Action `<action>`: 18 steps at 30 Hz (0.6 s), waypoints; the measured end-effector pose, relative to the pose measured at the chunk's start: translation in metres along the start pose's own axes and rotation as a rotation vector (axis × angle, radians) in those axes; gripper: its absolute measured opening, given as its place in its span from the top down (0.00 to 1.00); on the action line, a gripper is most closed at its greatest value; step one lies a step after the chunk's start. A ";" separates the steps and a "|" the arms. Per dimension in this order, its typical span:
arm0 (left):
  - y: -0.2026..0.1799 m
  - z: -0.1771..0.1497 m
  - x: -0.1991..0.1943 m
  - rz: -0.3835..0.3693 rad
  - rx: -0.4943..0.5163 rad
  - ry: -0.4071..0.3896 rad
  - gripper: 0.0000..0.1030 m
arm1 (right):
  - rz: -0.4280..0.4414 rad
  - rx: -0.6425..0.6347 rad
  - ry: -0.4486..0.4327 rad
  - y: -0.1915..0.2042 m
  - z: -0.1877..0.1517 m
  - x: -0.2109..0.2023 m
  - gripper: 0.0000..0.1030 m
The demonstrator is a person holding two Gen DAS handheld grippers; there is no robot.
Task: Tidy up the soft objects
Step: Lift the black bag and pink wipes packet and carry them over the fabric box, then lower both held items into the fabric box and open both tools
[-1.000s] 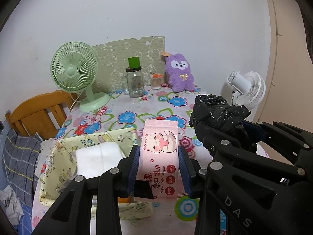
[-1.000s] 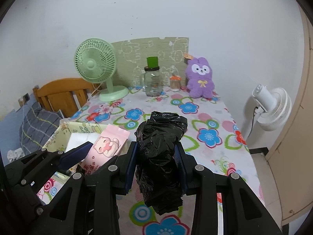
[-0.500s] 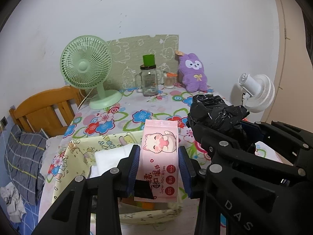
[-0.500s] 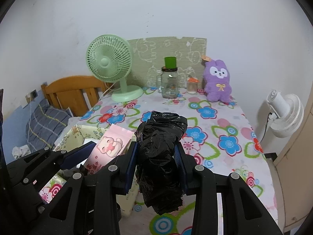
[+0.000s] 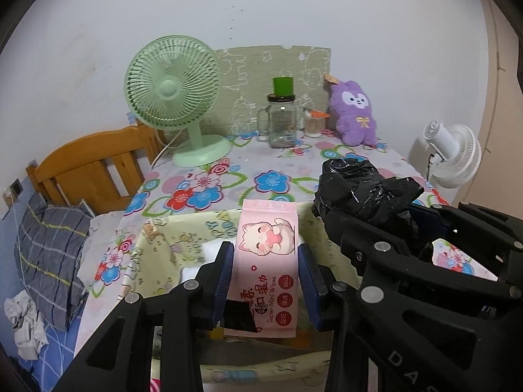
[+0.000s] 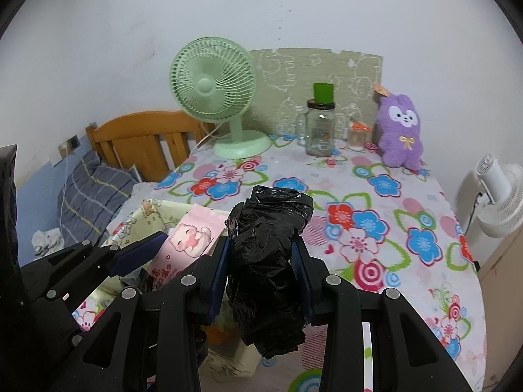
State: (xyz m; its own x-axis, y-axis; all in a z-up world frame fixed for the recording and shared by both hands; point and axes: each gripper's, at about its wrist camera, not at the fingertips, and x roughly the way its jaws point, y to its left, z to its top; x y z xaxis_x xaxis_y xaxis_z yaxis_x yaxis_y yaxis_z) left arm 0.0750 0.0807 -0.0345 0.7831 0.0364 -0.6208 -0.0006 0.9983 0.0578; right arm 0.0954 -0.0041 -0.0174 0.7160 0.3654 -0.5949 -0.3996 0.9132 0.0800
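Crinkled glossy black plastic bag [image 6: 268,261]; smooth pink plastic wipes pack [image 5: 266,261]; fuzzy purple plush toy [image 5: 353,114]; printed cloth on the tabletop [image 6: 376,228]; varnished wooden headboard [image 5: 88,170].

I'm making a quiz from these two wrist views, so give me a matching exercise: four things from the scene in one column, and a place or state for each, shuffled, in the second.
Things:
1. pink wipes pack
2. black plastic bag
3. purple plush toy
4. green cup

Places or states:
A. on top of the glass jar
B. clamped in the right gripper
C. at the table's far edge, by the wall
D. clamped in the left gripper

Pairs: 1-D, 2-B, 3-C, 4-A
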 end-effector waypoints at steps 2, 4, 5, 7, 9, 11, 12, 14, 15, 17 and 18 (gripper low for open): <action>0.006 0.000 0.003 0.014 -0.002 0.003 0.61 | 0.009 -0.009 0.003 0.006 0.001 0.004 0.61; 0.011 -0.001 0.006 0.026 -0.002 0.007 0.61 | 0.018 -0.016 0.008 0.011 0.002 0.009 0.61; 0.013 -0.001 0.007 0.031 -0.001 0.010 0.61 | 0.021 -0.018 0.011 0.012 0.002 0.011 0.61; 0.018 -0.002 0.011 0.044 0.002 0.016 0.61 | 0.029 -0.023 0.018 0.016 0.002 0.017 0.61; 0.022 -0.003 0.015 0.051 0.007 0.024 0.61 | 0.035 -0.025 0.024 0.019 0.002 0.021 0.61; 0.027 -0.004 0.019 0.063 0.009 0.033 0.61 | 0.042 -0.028 0.036 0.023 0.001 0.027 0.61; 0.030 -0.005 0.022 0.071 0.012 0.036 0.61 | 0.046 -0.033 0.045 0.026 0.001 0.030 0.61; 0.034 -0.006 0.026 0.077 0.010 0.038 0.61 | 0.053 -0.037 0.055 0.029 0.001 0.034 0.61; 0.036 -0.007 0.028 0.084 0.006 0.040 0.60 | 0.054 -0.041 0.059 0.031 0.001 0.036 0.61; 0.042 -0.008 0.033 0.089 -0.005 0.051 0.60 | 0.055 -0.047 0.066 0.034 0.000 0.040 0.61; 0.044 -0.009 0.035 0.090 -0.010 0.056 0.60 | 0.058 -0.049 0.071 0.036 0.000 0.043 0.61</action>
State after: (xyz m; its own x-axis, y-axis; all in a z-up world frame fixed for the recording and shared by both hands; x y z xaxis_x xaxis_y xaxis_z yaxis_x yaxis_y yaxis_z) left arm 0.0972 0.1266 -0.0606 0.7437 0.1278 -0.6561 -0.0759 0.9913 0.1071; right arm 0.1117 0.0448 -0.0399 0.6494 0.4022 -0.6454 -0.4680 0.8803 0.0777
